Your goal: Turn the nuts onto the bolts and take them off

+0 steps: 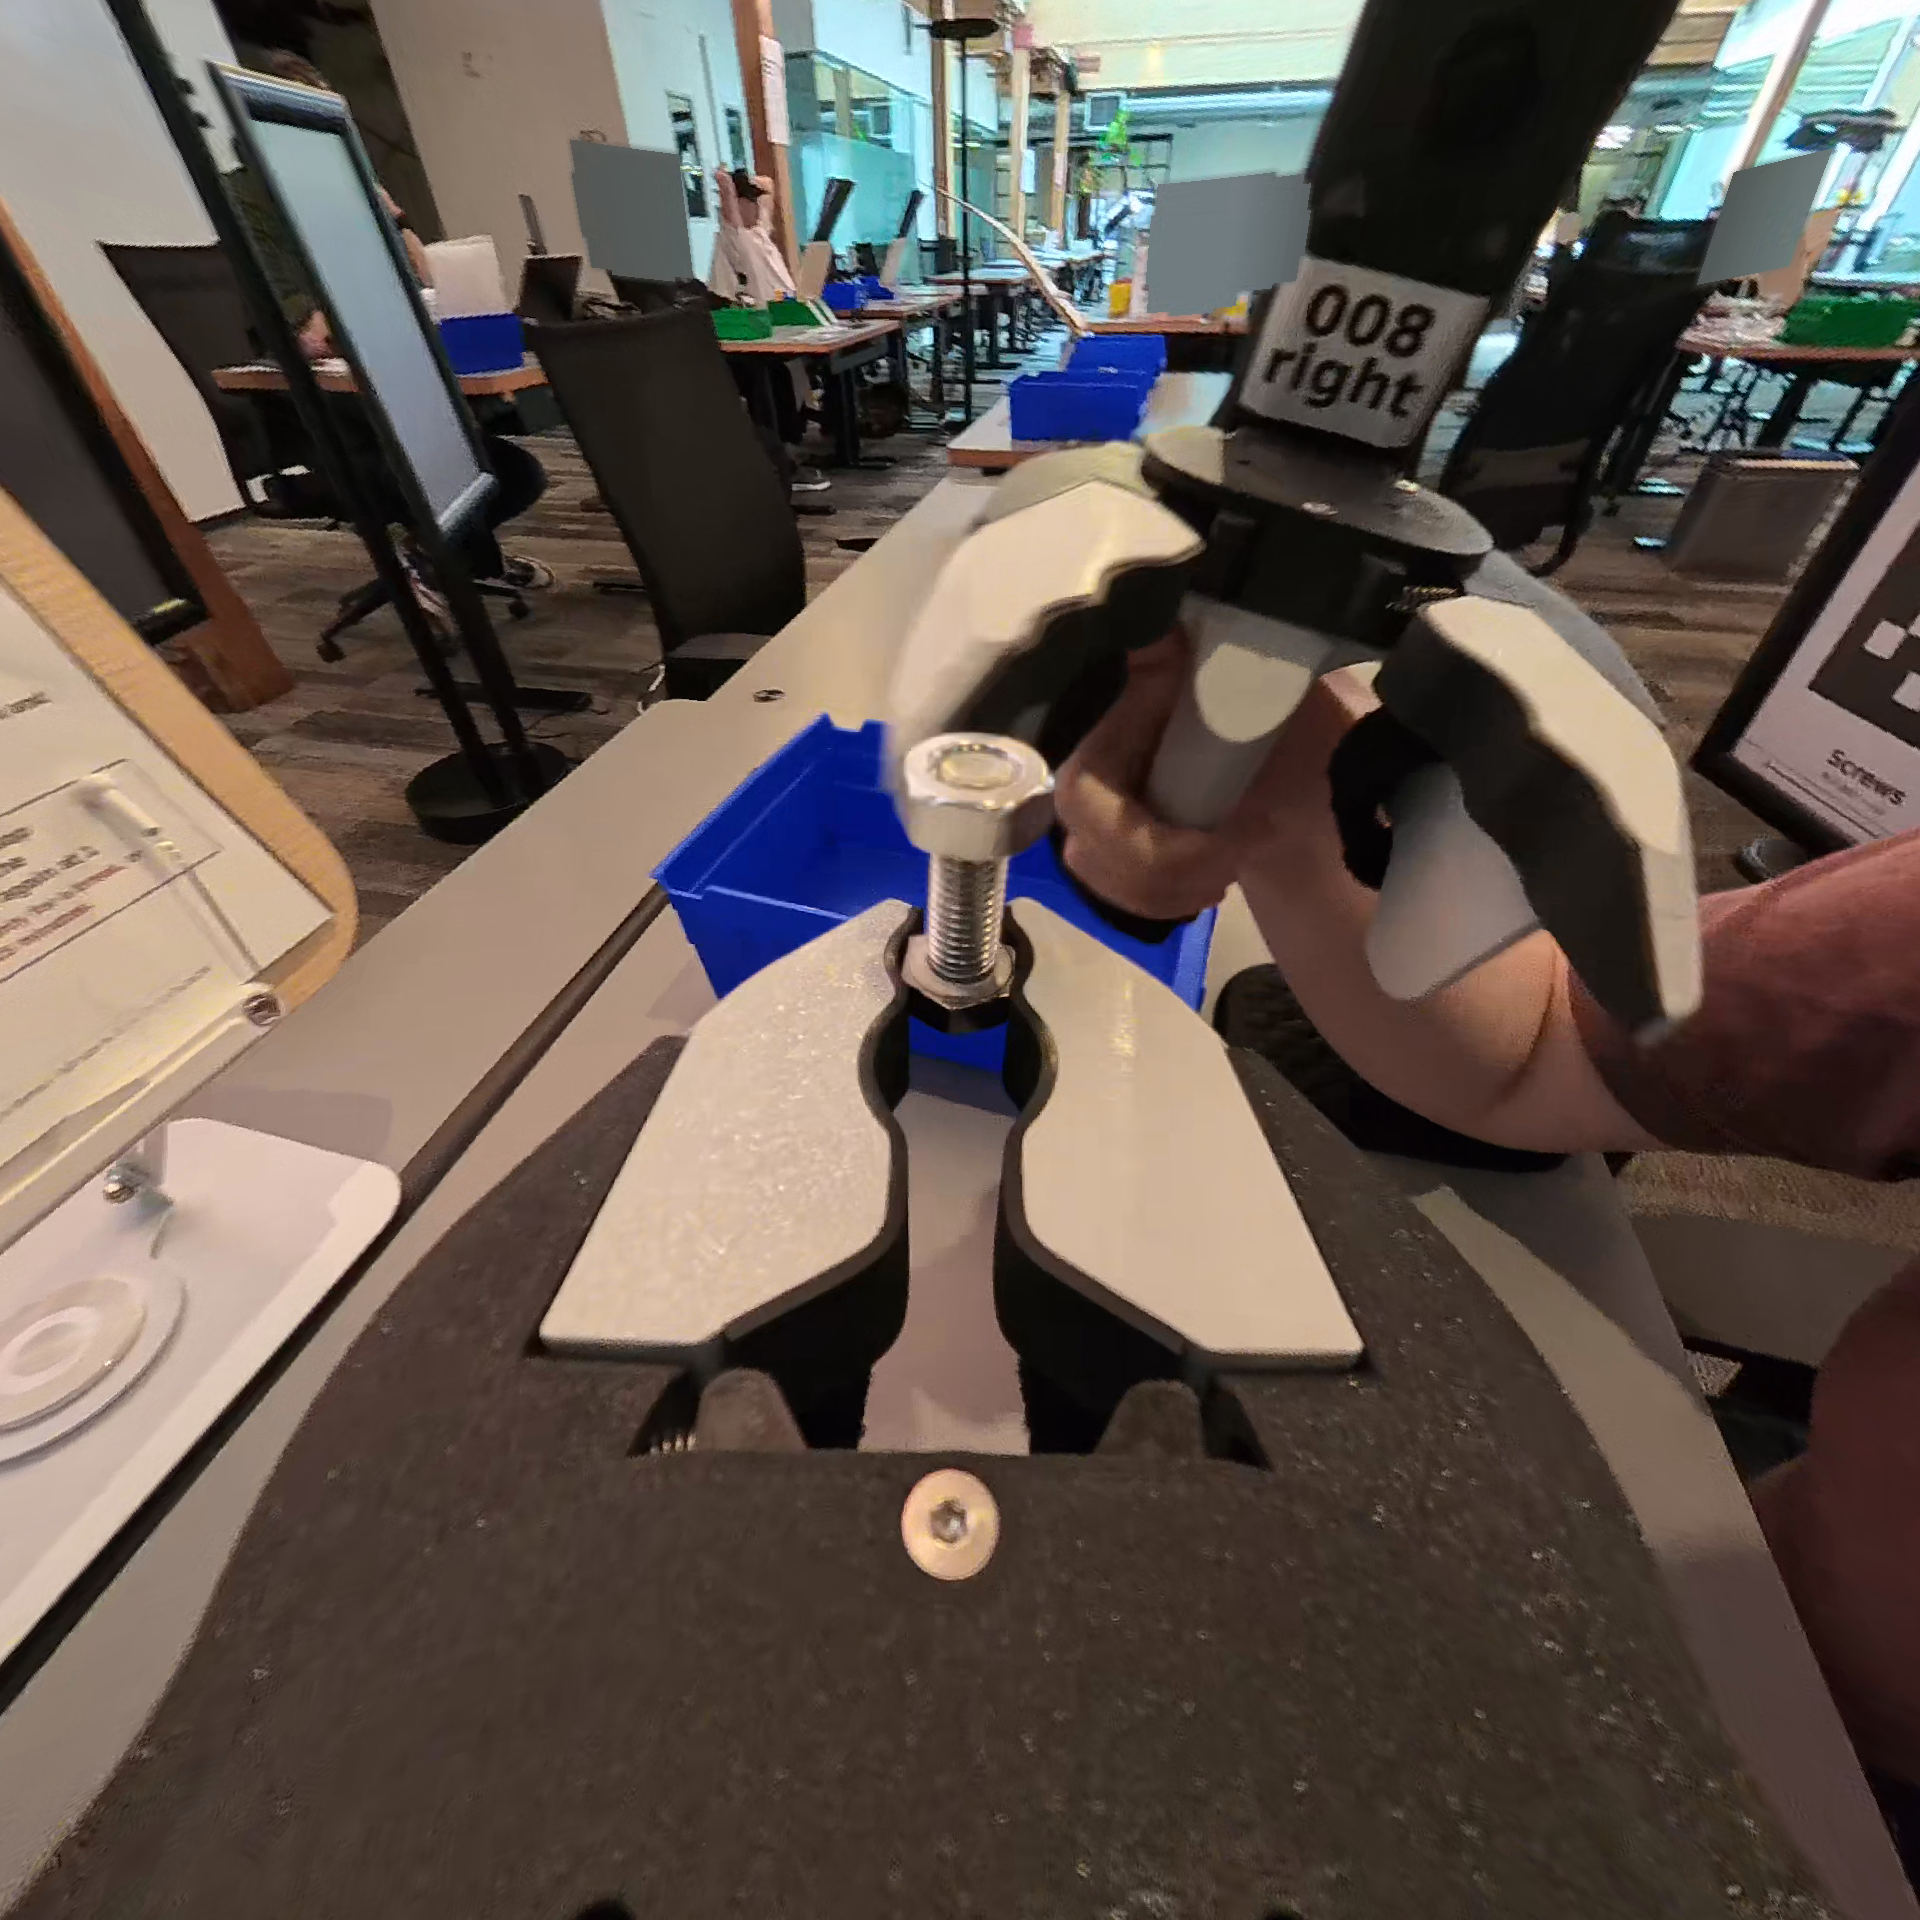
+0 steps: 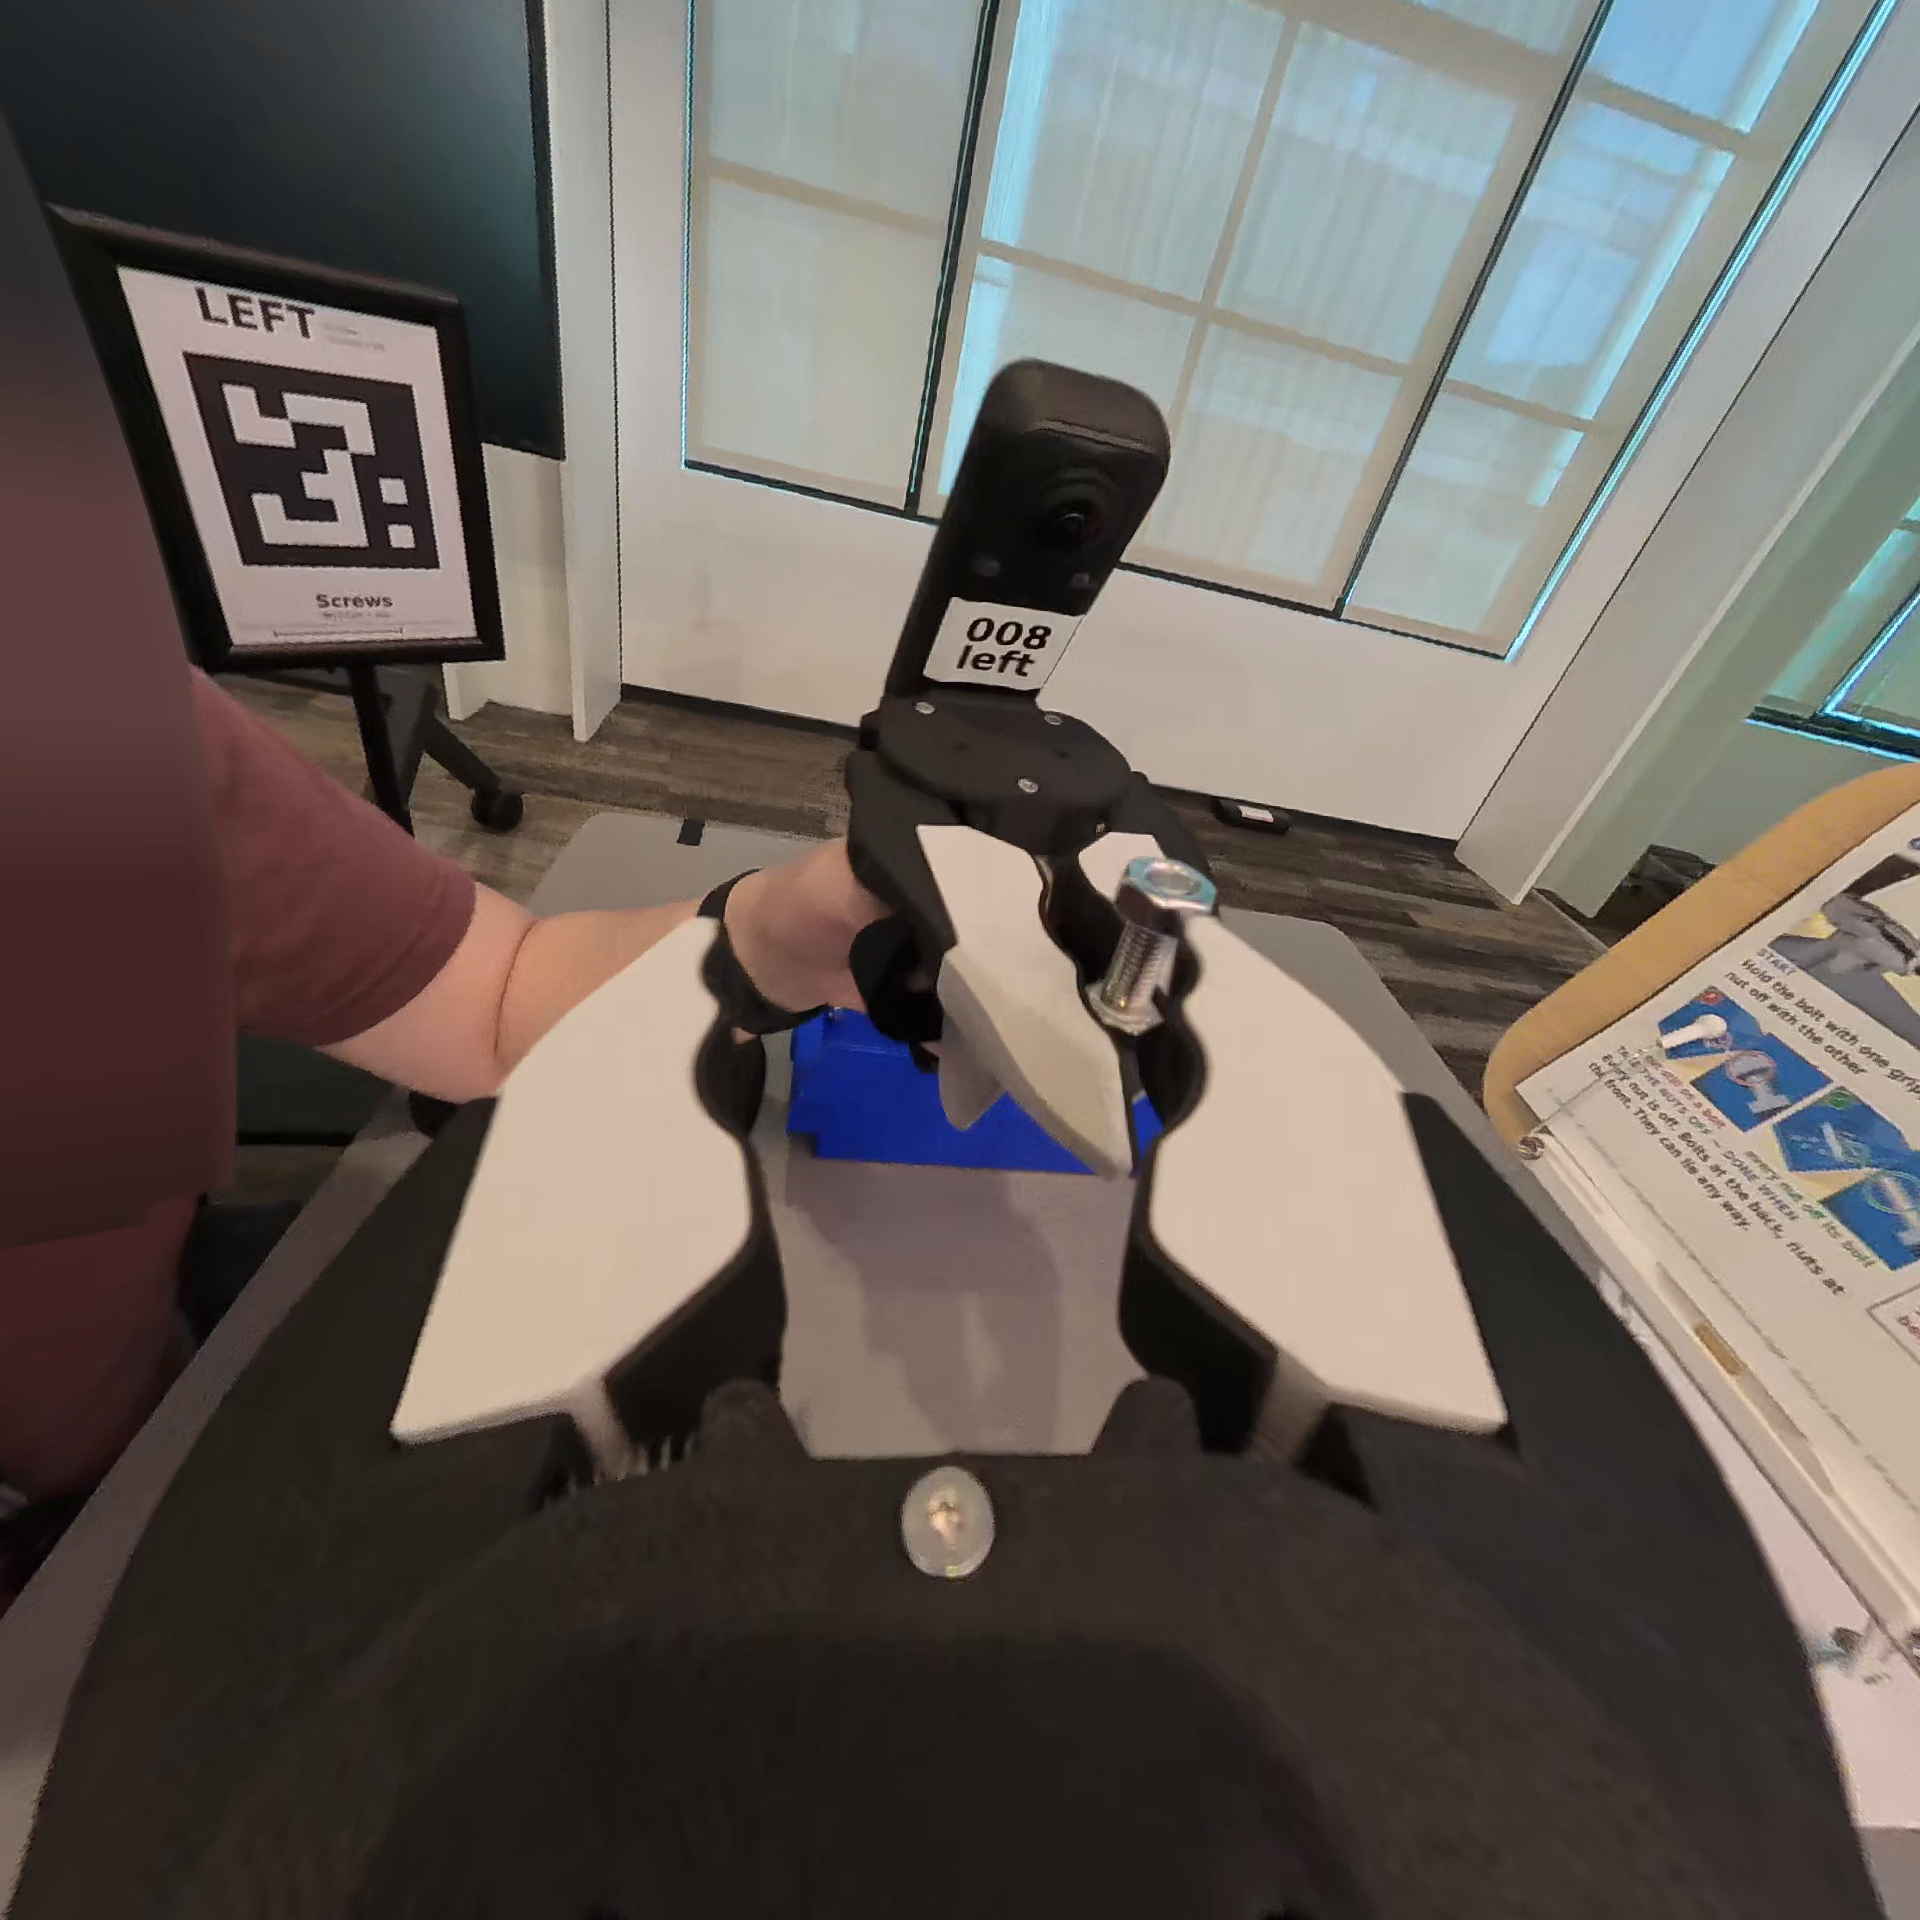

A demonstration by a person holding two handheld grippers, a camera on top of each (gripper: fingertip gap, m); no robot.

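Left gripper [image 1: 958,997] is clamped on the nut [image 1: 956,982] at the foot of an upright hex bolt [image 1: 968,831], over a blue bin [image 1: 790,883]; right gripper [image 2: 951,1049] gapes empty beside the bolt head. Risk: a skewed grasp on the head could tilt the bolt and bind the threads. Grey table [image 1: 499,997], open-plan office beyond.

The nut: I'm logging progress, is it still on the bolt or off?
On. The nut sits low on the bolt, far from the head, clamped by the left gripper.
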